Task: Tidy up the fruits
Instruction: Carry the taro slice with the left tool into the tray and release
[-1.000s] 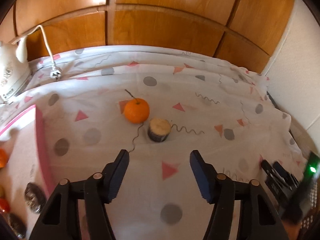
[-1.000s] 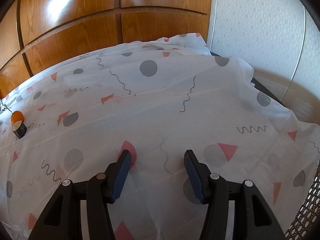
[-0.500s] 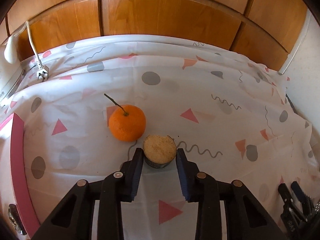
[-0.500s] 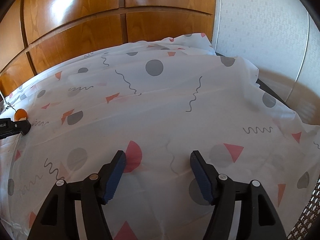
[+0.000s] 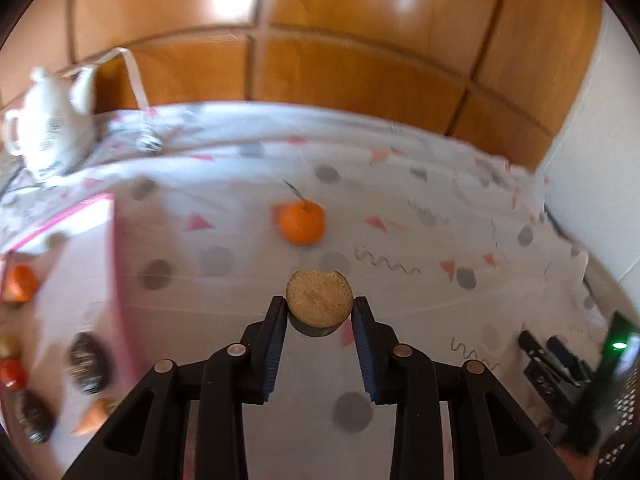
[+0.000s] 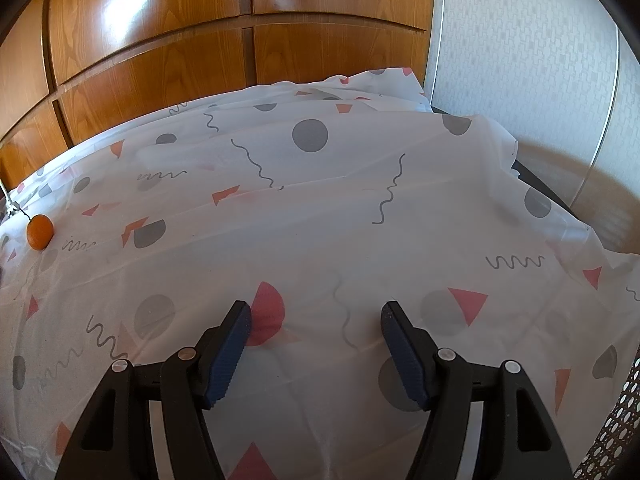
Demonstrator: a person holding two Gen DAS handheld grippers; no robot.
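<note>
My left gripper [image 5: 319, 312] is shut on a small round cake-like piece [image 5: 319, 304] with a tan top and a dark side, held above the patterned cloth. Beyond it a mandarin [image 5: 301, 223] with a stalk lies on the cloth; the same mandarin [image 6: 39, 231] shows at the far left of the right wrist view. A pink-edged tray [image 5: 114, 248] at the left holds orange pieces [image 5: 18, 284] and dark round items [image 5: 89, 362]. My right gripper [image 6: 316, 318] stands open over bare cloth, nothing between its fingers.
A white teapot [image 5: 46, 132] and a white cord stand at the back left by the wooden panels [image 5: 340, 80]. Black gear with a green light [image 5: 618, 346] sits at the right edge. A white wall [image 6: 528, 60] bounds the right side.
The left gripper came forward, shut on the round piece and lifted it off the cloth, pulling back from the mandarin. The right gripper's jaws widened a little and it stayed in place.
</note>
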